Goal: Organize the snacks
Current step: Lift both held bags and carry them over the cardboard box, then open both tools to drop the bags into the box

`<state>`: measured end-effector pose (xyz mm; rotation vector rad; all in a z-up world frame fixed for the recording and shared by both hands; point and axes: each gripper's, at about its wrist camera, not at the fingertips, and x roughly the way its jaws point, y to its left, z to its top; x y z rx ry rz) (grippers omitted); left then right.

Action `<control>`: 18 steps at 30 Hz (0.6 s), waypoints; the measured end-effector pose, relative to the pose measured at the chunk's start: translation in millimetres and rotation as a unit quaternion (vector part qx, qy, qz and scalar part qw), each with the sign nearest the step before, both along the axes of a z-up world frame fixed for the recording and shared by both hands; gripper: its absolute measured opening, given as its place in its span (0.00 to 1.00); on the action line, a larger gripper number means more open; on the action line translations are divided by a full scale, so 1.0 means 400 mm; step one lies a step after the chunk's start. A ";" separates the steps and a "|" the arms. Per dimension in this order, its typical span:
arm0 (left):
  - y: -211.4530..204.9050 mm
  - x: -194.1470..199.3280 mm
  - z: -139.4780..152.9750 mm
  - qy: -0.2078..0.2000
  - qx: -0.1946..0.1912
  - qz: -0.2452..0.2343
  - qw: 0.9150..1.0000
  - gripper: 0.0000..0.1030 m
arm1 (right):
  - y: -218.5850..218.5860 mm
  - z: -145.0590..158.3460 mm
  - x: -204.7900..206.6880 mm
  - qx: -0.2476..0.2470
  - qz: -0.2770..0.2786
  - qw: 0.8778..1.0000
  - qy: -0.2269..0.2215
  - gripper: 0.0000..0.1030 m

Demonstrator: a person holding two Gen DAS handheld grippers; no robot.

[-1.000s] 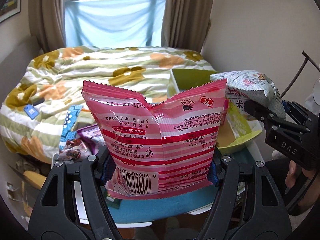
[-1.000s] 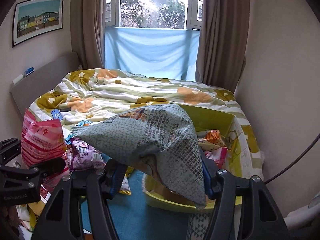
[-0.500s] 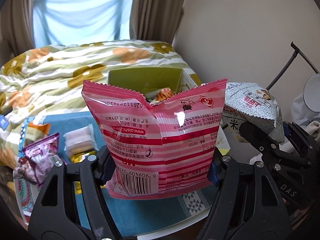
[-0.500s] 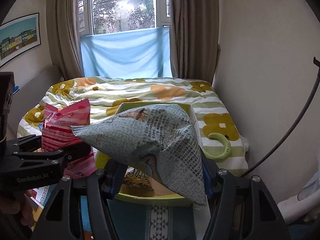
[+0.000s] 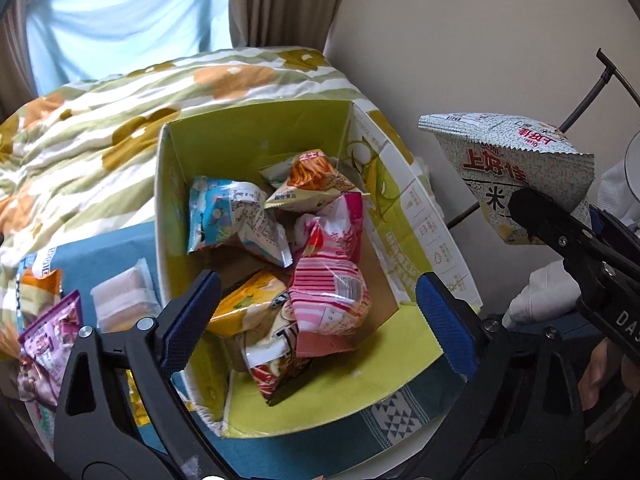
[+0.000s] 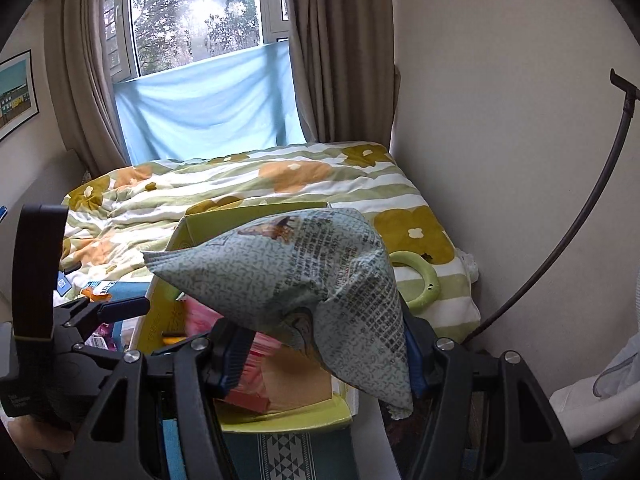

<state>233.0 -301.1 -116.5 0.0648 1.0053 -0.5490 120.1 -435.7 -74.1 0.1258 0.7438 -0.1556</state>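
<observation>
A green-lined cardboard box (image 5: 256,148) sits on the blue mat and holds several snack bags. The pink striped bag (image 5: 330,284) lies inside it, on top of the others. My left gripper (image 5: 316,312) is open and empty just above the box's near side. My right gripper (image 6: 324,356) is shut on a grey-green speckled snack bag (image 6: 320,280) and holds it up beside the box (image 6: 280,420). That bag also shows in the left wrist view (image 5: 508,176), to the right of the box, outside it.
Loose snacks lie left of the box on the mat: a purple bag (image 5: 44,340), a white wafer pack (image 5: 122,300) and an orange bag (image 5: 38,288). A flowered duvet (image 5: 120,120) covers the bed behind. A wall stands close on the right.
My left gripper opened and let go of the pink striped bag, which now lies in the box. The right gripper still holds the speckled bag and has shifted little.
</observation>
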 end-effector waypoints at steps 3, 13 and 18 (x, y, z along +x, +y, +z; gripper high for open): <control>0.049 0.001 0.013 -0.005 0.005 0.011 1.000 0.94 | 0.000 -0.014 0.016 0.009 0.003 1.000 0.006 0.57; 0.220 0.022 0.030 -0.002 -0.004 0.078 0.997 0.94 | 0.032 -0.060 0.084 0.038 0.026 0.998 0.038 0.58; 0.249 0.022 0.027 -0.010 0.007 0.093 0.996 0.94 | 0.030 -0.085 0.107 0.057 0.011 0.997 0.045 0.64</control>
